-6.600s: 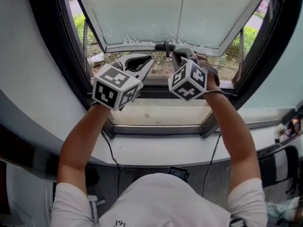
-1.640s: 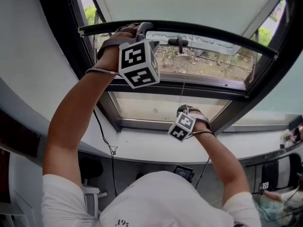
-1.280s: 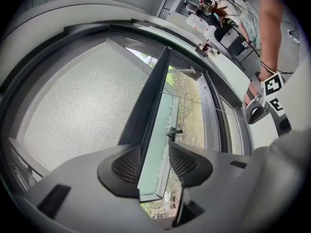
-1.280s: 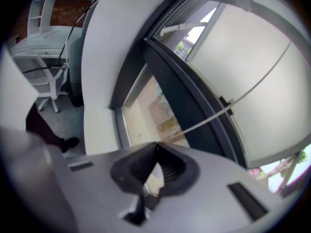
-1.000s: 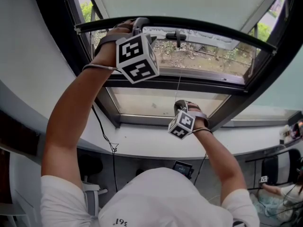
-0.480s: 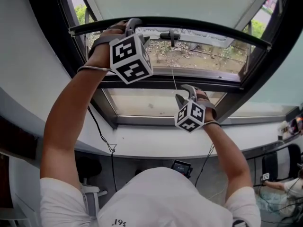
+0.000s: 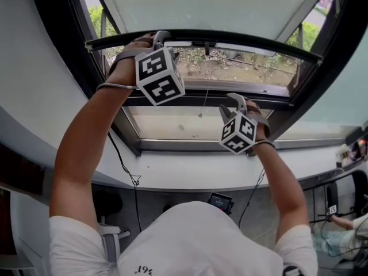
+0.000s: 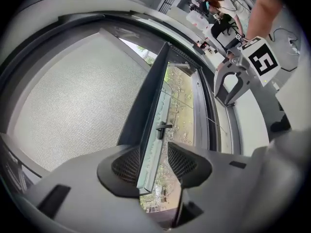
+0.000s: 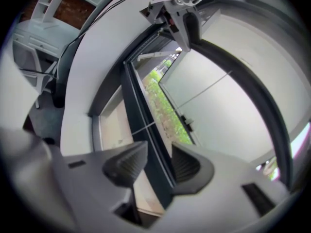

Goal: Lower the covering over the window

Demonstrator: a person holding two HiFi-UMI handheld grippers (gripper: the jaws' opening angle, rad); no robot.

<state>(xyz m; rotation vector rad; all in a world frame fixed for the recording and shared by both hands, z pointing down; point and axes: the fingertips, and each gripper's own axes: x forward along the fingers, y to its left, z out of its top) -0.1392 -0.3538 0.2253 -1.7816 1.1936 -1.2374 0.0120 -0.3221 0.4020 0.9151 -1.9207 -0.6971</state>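
Grey mesh blind (image 7: 218, 4) hangs partway down the window (image 7: 201, 145), its dark bar (image 7: 247, 39) across the top part. The left gripper (image 8: 154, 152) pinches that bar near one end. The right gripper (image 9: 159, 152) has just opened its jaws; nothing sits between them. Pulled from one end only, I think the bar could tip or slip free and the blind spring up. No words to read; the cubes (image 7: 160, 75) show only black-and-white squares.
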